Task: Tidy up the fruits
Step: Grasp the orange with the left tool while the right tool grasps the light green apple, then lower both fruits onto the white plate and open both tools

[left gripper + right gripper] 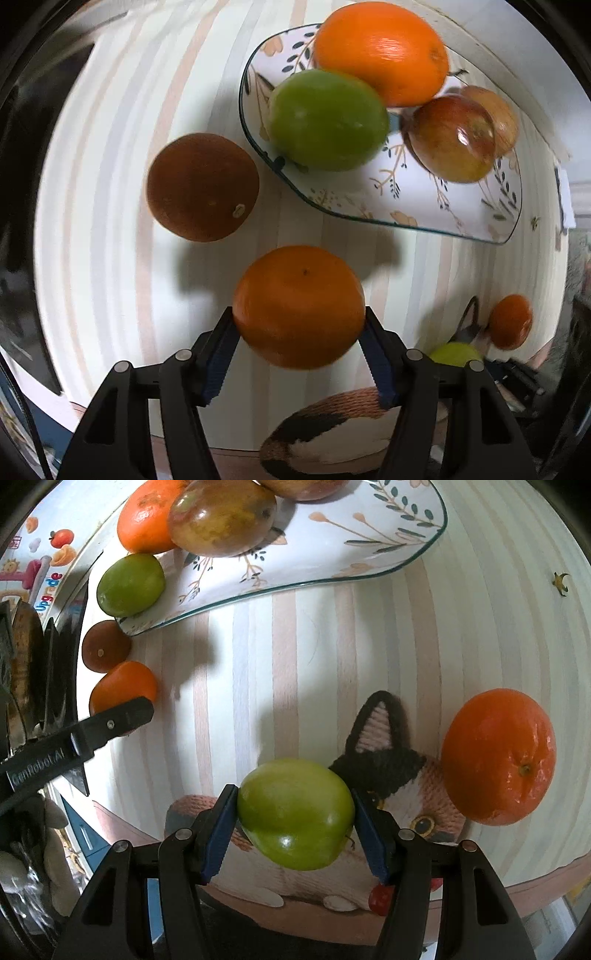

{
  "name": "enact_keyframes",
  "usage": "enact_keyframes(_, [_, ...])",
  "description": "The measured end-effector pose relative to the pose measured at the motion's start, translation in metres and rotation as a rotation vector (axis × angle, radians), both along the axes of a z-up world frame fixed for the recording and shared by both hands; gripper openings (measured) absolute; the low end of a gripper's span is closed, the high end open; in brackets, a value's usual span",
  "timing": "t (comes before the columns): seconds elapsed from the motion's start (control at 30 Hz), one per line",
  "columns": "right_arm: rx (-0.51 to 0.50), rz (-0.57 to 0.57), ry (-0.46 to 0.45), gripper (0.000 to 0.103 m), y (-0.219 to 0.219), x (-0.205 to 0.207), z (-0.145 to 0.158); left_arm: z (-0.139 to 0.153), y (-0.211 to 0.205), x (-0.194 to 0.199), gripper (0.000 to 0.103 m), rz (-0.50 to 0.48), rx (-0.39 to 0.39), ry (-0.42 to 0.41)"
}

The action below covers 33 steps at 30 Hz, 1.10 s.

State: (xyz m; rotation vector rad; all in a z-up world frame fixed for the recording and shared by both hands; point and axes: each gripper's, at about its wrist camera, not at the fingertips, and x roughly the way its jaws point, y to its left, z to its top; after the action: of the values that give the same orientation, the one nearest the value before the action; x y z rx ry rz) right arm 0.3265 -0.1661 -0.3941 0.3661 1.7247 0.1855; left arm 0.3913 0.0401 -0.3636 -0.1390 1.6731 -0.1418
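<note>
My left gripper (299, 328) is shut on an orange tangerine (299, 306), held above the striped cloth. A floral plate (443, 199) ahead holds an orange (380, 51), a green apple (327, 120) and a red-yellow mango (454, 138). A dark brown fruit (202, 187) lies on the cloth left of the plate. My right gripper (295, 819) is shut on a green apple (295, 814) over the cat picture. A loose tangerine (498, 757) lies to its right. The plate (332, 554) is at the top of the right wrist view, and the left gripper's finger (110, 723) enters from the left.
The striped cloth (110, 184) with a knitted cat picture (388, 753) covers a round table. The table edge curves on the left and bottom. Dark clutter (22, 664) lies beyond the left edge.
</note>
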Motion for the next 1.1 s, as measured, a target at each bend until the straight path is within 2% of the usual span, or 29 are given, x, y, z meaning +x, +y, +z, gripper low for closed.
enact_keyframes(0.1, [-0.002, 0.004, 0.006, 0.064, 0.002, 0.001, -0.001, -0.004, 0.005, 0.005, 0.062, 0.029, -0.02, 0.018])
enact_keyframes(0.2, [-0.014, 0.018, -0.003, 0.064, 0.003, -0.002, 0.0, -0.007, 0.008, 0.011, 0.063, 0.022, -0.005, 0.012])
enact_keyframes(0.43, [-0.048, 0.061, -0.046, 0.062, 0.017, -0.013, 0.007, 0.01, -0.008, 0.003, 0.061, -0.084, 0.122, -0.103])
enact_keyframes(0.53, [-0.038, 0.044, -0.062, 0.062, 0.018, -0.014, 0.012, 0.026, -0.012, -0.002, 0.061, -0.114, 0.109, -0.146])
enact_keyframes(0.67, [-0.003, -0.026, -0.1, 0.062, 0.0, -0.003, 0.03, 0.059, -0.018, -0.008, 0.061, -0.115, 0.05, -0.201])
enact_keyframes(0.8, [0.03, -0.15, -0.158, 0.062, -0.033, 0.022, 0.054, 0.086, -0.035, 0.013, 0.061, -0.113, 0.007, -0.251])
enact_keyframes(0.97, [0.029, -0.299, -0.203, 0.062, -0.075, 0.064, 0.064, 0.083, -0.069, 0.039, 0.061, -0.11, 0.022, -0.256])
enact_keyframes(1.0, [0.031, -0.322, -0.205, 0.062, -0.081, 0.072, 0.064, 0.083, -0.065, 0.041, 0.061, -0.111, 0.025, -0.252])
enact_keyframes(1.1, [0.036, -0.378, -0.206, 0.062, -0.095, 0.094, 0.059, 0.069, -0.08, 0.054, 0.062, -0.119, 0.045, -0.235])
